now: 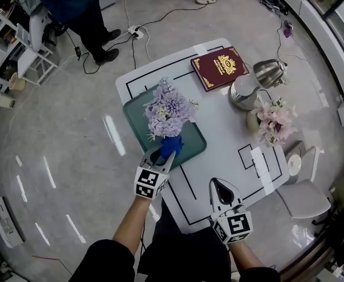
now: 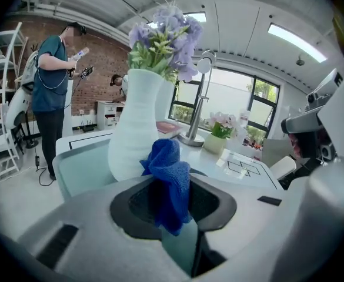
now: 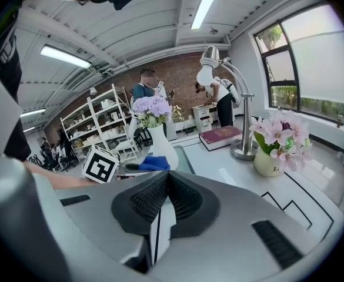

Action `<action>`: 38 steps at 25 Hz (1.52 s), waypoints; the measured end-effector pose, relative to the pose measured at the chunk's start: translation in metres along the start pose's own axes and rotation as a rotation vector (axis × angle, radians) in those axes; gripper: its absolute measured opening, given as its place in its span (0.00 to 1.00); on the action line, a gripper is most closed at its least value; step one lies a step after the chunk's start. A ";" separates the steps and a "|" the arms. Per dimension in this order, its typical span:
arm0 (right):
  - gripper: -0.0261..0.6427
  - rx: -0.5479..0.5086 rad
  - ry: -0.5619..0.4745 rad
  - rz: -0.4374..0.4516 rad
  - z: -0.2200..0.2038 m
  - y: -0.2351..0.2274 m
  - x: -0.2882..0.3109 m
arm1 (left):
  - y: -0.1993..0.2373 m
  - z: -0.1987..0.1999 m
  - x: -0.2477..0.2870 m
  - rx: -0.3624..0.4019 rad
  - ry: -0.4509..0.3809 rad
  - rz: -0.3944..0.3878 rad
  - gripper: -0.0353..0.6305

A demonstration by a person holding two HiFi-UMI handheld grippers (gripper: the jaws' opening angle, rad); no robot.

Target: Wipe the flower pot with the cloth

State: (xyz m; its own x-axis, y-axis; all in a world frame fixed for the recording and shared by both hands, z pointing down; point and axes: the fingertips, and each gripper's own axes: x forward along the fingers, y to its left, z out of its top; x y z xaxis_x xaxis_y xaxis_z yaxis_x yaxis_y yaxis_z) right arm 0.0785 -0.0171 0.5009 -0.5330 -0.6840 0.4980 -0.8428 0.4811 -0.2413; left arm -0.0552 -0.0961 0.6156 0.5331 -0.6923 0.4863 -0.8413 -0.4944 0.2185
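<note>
Head view and both gripper views. The pot [image 2: 133,135], white and ribbed, stands upright on a teal tray [image 1: 135,117] at the left end of a white table [image 1: 230,135]. It holds lilac flowers [image 1: 168,109], which screen it from above.

The left gripper [image 1: 166,153] reaches to the near side of the pot, its jaws clamped on a blue cloth [image 2: 169,180]. The cloth bunches up out of the jaws, just before the pot's lower wall. Whether cloth and pot touch cannot be told.

The right gripper [image 1: 220,187] hovers over the table nearer than the pot and to its right, well apart from it, with its jaws pressed together.

Right of the pot and farther off lies a dark red book [image 1: 220,67]. A chrome lamp [image 1: 242,95] stands right of the pot, and a small vase of pink flowers [image 1: 271,122] beyond the lamp. A person [image 1: 80,4] stands on the floor, far behind and left of the pot.
</note>
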 end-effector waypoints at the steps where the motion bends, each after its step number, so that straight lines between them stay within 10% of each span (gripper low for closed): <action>1: 0.05 0.002 -0.001 0.000 0.000 -0.001 -0.001 | -0.004 0.002 0.000 0.005 -0.005 -0.008 0.21; 10: 0.05 0.019 -0.009 -0.013 -0.002 -0.011 -0.006 | -0.028 0.101 -0.005 0.052 -0.225 -0.012 0.21; 28: 0.05 0.027 -0.008 -0.037 -0.003 -0.020 -0.011 | -0.008 0.038 0.054 -0.068 -0.029 0.021 0.21; 38: 0.05 0.007 -0.045 0.003 0.008 -0.005 -0.014 | -0.048 0.059 -0.011 -0.004 -0.111 -0.017 0.21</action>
State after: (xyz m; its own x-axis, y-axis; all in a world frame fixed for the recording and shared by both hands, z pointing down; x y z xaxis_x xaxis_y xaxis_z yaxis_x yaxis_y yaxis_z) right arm 0.0890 -0.0146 0.4884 -0.5385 -0.7067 0.4589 -0.8415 0.4796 -0.2488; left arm -0.0152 -0.0958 0.5502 0.5536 -0.7381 0.3855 -0.8324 -0.5047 0.2291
